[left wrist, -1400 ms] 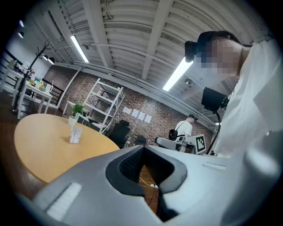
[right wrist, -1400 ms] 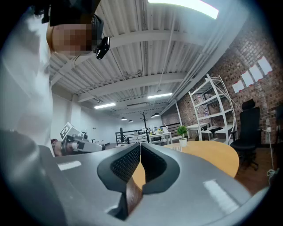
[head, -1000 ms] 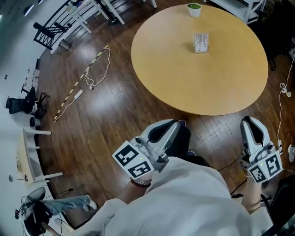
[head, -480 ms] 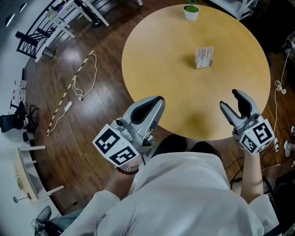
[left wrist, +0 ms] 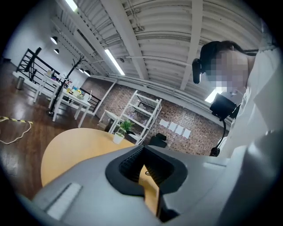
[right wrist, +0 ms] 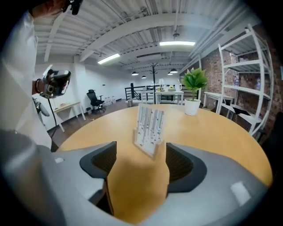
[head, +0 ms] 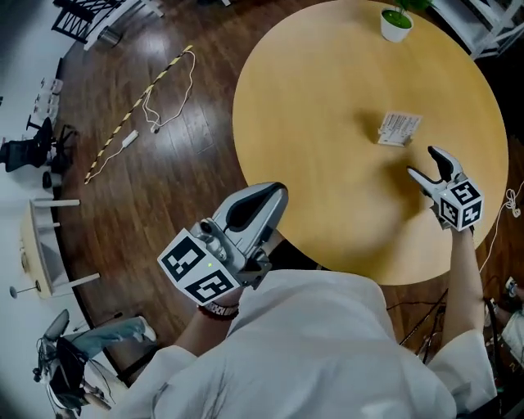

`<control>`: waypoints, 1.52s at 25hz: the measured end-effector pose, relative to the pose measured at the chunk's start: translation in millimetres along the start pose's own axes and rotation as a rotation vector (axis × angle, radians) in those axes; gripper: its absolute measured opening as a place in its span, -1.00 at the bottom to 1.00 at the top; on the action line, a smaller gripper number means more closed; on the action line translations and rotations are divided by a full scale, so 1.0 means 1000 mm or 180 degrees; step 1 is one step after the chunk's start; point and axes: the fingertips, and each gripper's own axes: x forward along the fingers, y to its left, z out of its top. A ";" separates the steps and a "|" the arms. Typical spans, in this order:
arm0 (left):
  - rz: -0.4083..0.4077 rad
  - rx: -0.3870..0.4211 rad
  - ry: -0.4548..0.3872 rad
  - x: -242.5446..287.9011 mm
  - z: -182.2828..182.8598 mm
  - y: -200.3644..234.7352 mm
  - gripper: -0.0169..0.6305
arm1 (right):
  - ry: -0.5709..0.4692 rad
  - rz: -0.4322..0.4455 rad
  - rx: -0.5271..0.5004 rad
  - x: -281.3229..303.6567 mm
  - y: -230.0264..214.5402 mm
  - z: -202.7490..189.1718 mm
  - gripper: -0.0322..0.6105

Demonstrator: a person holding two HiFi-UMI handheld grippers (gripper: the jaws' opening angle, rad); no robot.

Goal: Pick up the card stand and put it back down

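White shirt (head: pixel 327 352); dark bracelet (head: pixel 218 310)

Bright, even illumination from ceiling strip lights (right wrist: pixel 177 43). Soft shadows fall on the table (head: pixel 327 123). Both gripper views show strong fisheye distortion with dark corners.

I am looking into an open loft-type office or studio, not a home. The ceiling (right wrist: pixel 132 31) is bare, with exposed beams and pipes painted white, and long strip lights (left wrist: pixel 114 62) hang under it. One wall (left wrist: pixel 203 126) is of raw brick, with some sheets of paper (left wrist: pixel 171 127) fixed on it. The floor (head: pixel 180 213) is of dark wood planks, and a loose cable (head: pixel 151 110) lies on it. A large round wooden table (head: pixel 327 180) carries a small potted plant (head: pixel 395 20). Around it I see white metal shelves (left wrist: pixel 143 110), white desks (right wrist: pixel 168 94), a black swivel chair (right wrist: pixel 94 100) and a coat stand (right wrist: pixel 154 70).
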 end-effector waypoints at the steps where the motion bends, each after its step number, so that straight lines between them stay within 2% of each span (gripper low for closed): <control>1: 0.0089 -0.0009 0.0013 0.006 -0.002 0.005 -0.98 | 0.0024 0.0073 -0.0083 0.014 -0.016 -0.002 0.16; 4: 0.0305 0.0012 0.0064 0.023 -0.004 0.025 -0.98 | 0.0128 0.0412 -0.0418 0.061 -0.047 0.004 0.24; 8: 0.0643 -0.0018 0.0083 0.027 -0.015 0.059 -0.98 | 0.0339 0.1041 -0.0852 0.117 -0.039 -0.013 0.26; 11: 0.0832 -0.0166 -0.0096 0.024 -0.014 0.064 -0.98 | 0.0225 0.1394 -0.0774 0.135 -0.030 -0.009 0.13; 14: 0.0989 -0.0281 -0.0124 0.023 -0.024 0.063 -0.98 | 0.0131 0.1471 -0.0800 0.145 -0.034 0.001 -0.04; 15: 0.1046 -0.0305 -0.0086 0.021 -0.029 0.063 -0.98 | 0.0147 0.1473 -0.0881 0.147 -0.035 -0.001 -0.33; 17: 0.1148 -0.0369 -0.0063 0.015 -0.038 0.066 -0.98 | 0.0148 0.1531 -0.1003 0.144 -0.034 -0.004 -0.46; 20: 0.1211 -0.0463 -0.0138 0.012 -0.041 0.069 -0.98 | 0.0143 0.1552 -0.1150 0.142 -0.026 -0.004 -0.48; 22: 0.1198 -0.0446 -0.0123 0.015 -0.039 0.068 -0.98 | 0.0164 0.1503 -0.1131 0.143 -0.022 0.000 -0.49; 24: 0.1149 -0.0429 -0.0086 0.020 -0.038 0.065 -0.98 | 0.0160 0.1473 -0.0960 0.140 -0.019 0.007 -0.50; 26: 0.1090 -0.0418 -0.0054 0.024 -0.039 0.066 -0.98 | 0.0067 0.1426 -0.0635 0.138 -0.020 0.016 -0.50; 30: 0.0994 -0.0358 -0.0026 0.023 -0.049 0.089 -0.98 | -0.0342 0.1241 0.0150 0.140 -0.022 0.038 -0.51; 32: 0.0886 -0.0317 -0.0041 0.023 -0.050 0.092 -0.98 | -0.0611 0.1155 0.0458 0.122 -0.015 0.056 -0.51; 34: 0.0677 -0.0209 -0.0054 0.028 -0.044 0.076 -0.98 | -0.0919 0.1069 0.0727 0.081 -0.002 0.079 -0.51; 38: 0.0050 -0.0015 -0.0010 0.030 -0.045 0.026 -0.98 | -0.1454 0.0738 0.1047 -0.016 0.043 0.100 -0.51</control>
